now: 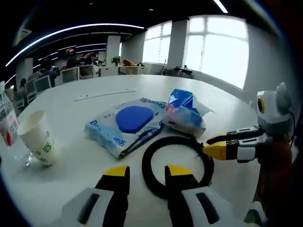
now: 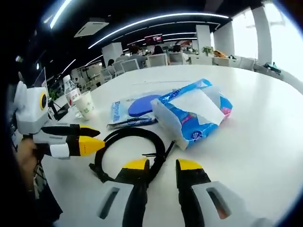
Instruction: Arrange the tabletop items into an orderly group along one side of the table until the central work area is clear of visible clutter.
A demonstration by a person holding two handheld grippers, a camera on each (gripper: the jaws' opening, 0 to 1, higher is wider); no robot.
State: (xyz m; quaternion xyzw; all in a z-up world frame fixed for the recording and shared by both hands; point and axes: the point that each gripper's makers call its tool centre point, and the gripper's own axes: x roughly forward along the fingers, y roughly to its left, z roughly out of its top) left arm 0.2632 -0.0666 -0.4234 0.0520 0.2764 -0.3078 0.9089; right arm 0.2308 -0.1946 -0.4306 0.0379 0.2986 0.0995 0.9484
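White round table [image 1: 94, 90] carries a coiled black cable [image 1: 176, 163], blue tissue pack [image 2: 193, 116], blue wipes packet [image 1: 125, 124] and paper cup [image 1: 39, 137]. Left gripper [image 1: 147, 176] and right gripper [image 2: 162, 165] hover slightly parted, empty, near the cable.

On your surface [image 1: 94, 156], the cable coil [image 1: 177, 165] lies nearest; the flat packet [image 1: 125, 124] sits behind it, tissue pack [image 1: 184, 113] to its right, paper cup [image 1: 39, 138] far left.

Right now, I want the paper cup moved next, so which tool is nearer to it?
Left. The left tool has the paper cup ahead to its left; the right tool sits beyond the black cable.
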